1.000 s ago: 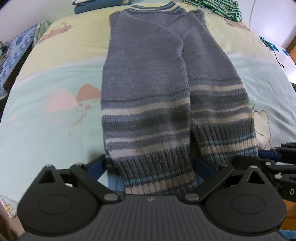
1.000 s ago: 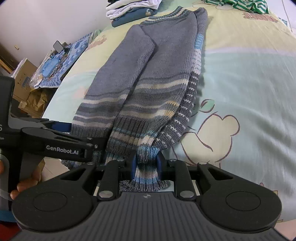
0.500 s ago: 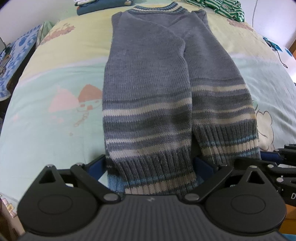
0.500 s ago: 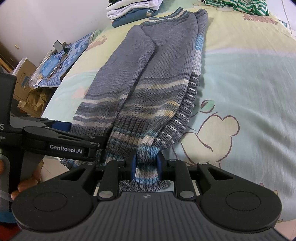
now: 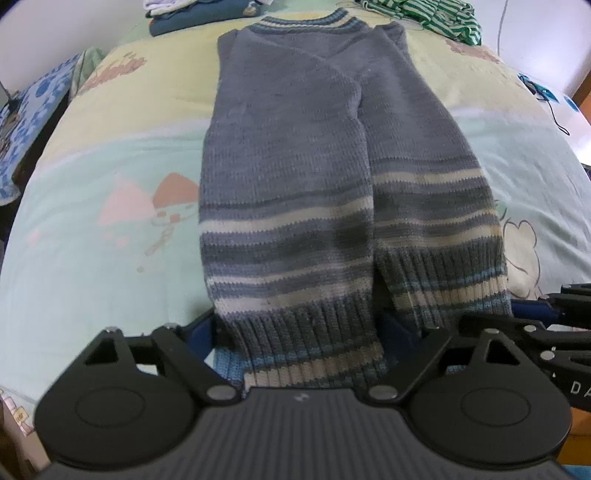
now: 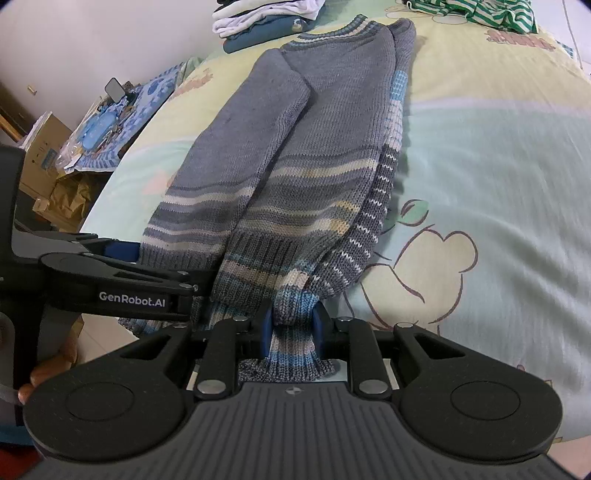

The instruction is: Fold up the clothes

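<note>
Grey sweater [image 6: 295,177] hem hides right gripper [image 6: 291,325] pads.

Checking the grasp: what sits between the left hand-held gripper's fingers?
The grey striped knit sweater's ribbed hem lies between the closing left hand-held gripper's jaws, seen in the left wrist view.

Home bedroom: cartoon-print bedsheet [image 5: 92,240], folded laundry stack [image 6: 266,18].

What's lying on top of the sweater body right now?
Both sleeves are folded lengthwise over the grey sweater, left sleeve overlapping the right sleeve. The chest beneath is covered, unseen.
</note>
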